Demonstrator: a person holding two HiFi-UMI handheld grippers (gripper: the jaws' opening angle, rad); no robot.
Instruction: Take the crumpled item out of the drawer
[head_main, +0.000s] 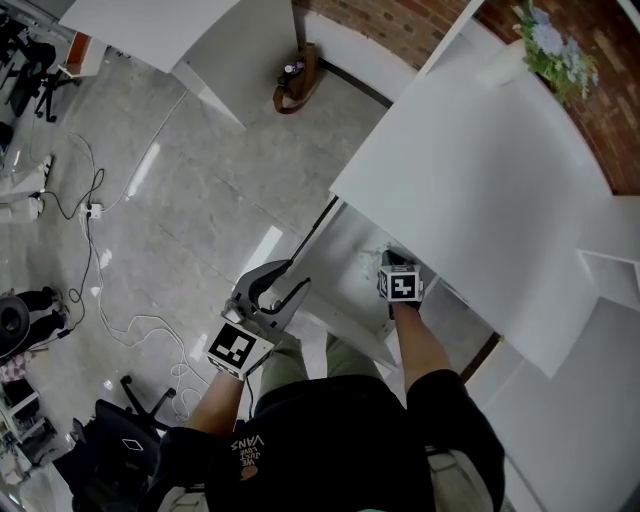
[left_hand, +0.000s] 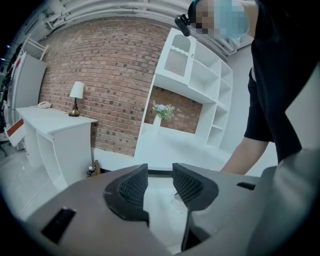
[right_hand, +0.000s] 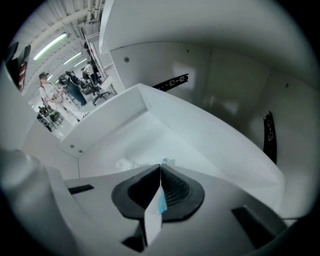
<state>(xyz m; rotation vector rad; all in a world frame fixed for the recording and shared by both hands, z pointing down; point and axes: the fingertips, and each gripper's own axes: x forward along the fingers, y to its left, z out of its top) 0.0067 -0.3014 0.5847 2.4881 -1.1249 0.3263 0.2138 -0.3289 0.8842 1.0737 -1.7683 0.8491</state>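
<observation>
In the right gripper view my right gripper (right_hand: 160, 172) is shut on a thin crumpled item (right_hand: 154, 212), white with a blue patch, which runs back between the pads; more of it shows just past the tips. It reaches into the open white drawer (right_hand: 105, 125). In the head view the right gripper (head_main: 392, 262) sits inside that drawer (head_main: 345, 255), under the edge of the white desk top (head_main: 470, 190). My left gripper (head_main: 287, 283) hangs outside the drawer's left front. The left gripper (left_hand: 160, 176) is open, with nothing between its ribbed pads (left_hand: 132, 189).
A black drawer rail (right_hand: 172, 81) runs along the cabinet wall. On the grey floor lie cables (head_main: 95, 215); a brown bag (head_main: 295, 80) leans on the wall and an office chair (head_main: 120, 440) stands near left. A flower vase (head_main: 550, 50) tops the desk.
</observation>
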